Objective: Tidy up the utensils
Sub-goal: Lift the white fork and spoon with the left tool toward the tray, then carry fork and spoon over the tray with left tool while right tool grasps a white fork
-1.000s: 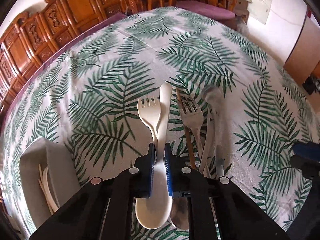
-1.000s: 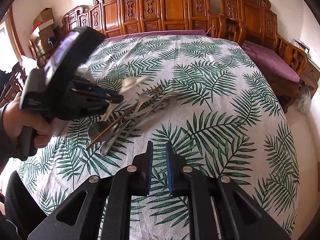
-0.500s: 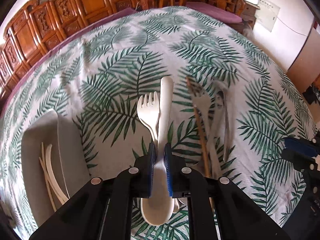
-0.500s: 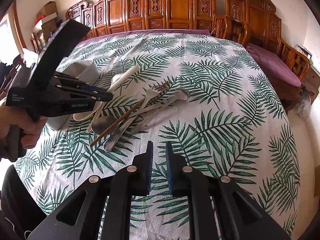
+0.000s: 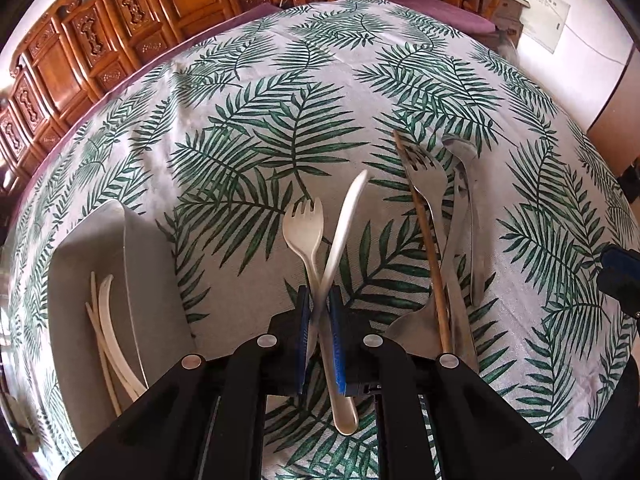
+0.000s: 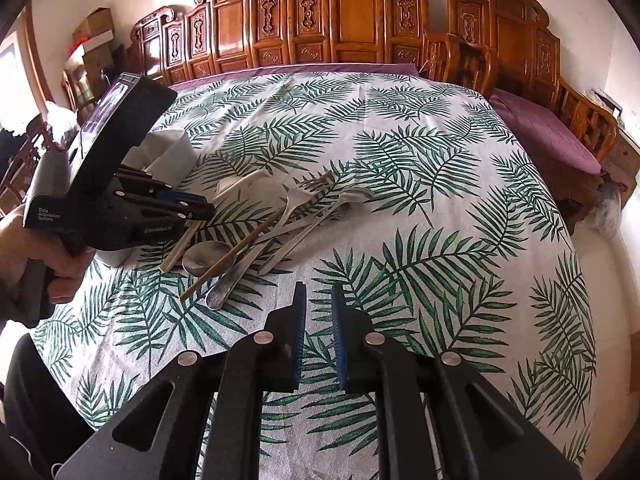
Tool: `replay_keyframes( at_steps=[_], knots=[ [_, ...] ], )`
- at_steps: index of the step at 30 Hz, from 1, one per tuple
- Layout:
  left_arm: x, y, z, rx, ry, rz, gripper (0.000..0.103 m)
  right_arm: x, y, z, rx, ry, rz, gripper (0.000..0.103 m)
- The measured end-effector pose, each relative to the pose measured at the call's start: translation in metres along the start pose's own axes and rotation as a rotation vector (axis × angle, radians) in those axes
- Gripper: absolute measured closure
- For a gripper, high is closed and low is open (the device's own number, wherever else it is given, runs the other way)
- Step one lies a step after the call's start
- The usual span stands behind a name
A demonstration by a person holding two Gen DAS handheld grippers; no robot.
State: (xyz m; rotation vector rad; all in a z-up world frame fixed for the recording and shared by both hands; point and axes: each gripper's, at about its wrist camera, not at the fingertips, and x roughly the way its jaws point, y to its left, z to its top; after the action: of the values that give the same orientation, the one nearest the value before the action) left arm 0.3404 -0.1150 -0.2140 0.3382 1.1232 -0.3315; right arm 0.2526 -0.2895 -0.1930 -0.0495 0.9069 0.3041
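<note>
Green palm fronds on a pale cloth (image 6: pixel 400 152) cover the whole bench, with a row of carved wooden chairs (image 6: pixel 340 12) along its far edge and a purple cushion (image 6: pixel 548 128) at the right corner. On the left side of the cloth stands a grey organizer tray (image 5: pixel 156 280) with an upright divider; one compartment holds a few cream plastic utensils (image 5: pixel 106 320) lying lengthwise. In the middle of the bench lies a loose heap of metal cutlery: a steel fork (image 5: pixel 424 172), a steel spoon (image 5: pixel 460 148) beside it, a second spoon (image 6: pixel 202 256) with its bowl toward the near edge, and a single wooden chopstick (image 5: pixel 428 240) laid across them at a slant. The left gripper (image 5: pixel 319 308), carried in the person's left hand (image 6: pixel 60 256), hangs just left of that heap and near the tray; its blue-padded fingers (image 5: pixel 303 320) are closed on two cream plastic pieces that cross between them like scissors, a plastic fork (image 5: pixel 302 224) with tines pointing away and a plastic spoon (image 5: pixel 346 216) whose handle slants up to the right while its bowl sticks out behind the pads. The right gripper (image 6: pixel 318 312) hovers over bare cloth on the near side of the heap, well apart from every utensil, its fingers nearly together with a narrow gap and nothing between them.
</note>
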Motion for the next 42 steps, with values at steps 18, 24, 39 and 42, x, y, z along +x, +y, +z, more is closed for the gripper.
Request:
replay_keyframes(
  at_steps=[18,24,39,42],
  knots=[
    [-0.02,0.01,-0.001,-0.031,-0.086,-0.025,0.1,0.002,0.003,-0.002,-0.012,0.006,-0.006,0.089],
    [-0.036,0.013,-0.002,-0.049,-0.138,-0.045,0.1,0.003,0.004,-0.002,-0.013,0.006,-0.004,0.089],
    [-0.092,0.057,-0.033,-0.153,-0.254,-0.077,0.1,0.032,0.061,0.04,-0.059,-0.015,0.083,0.075],
    [-0.096,0.071,-0.041,-0.18,-0.267,-0.077,0.1,0.047,0.078,0.053,-0.079,-0.004,0.093,0.075]
  ],
)
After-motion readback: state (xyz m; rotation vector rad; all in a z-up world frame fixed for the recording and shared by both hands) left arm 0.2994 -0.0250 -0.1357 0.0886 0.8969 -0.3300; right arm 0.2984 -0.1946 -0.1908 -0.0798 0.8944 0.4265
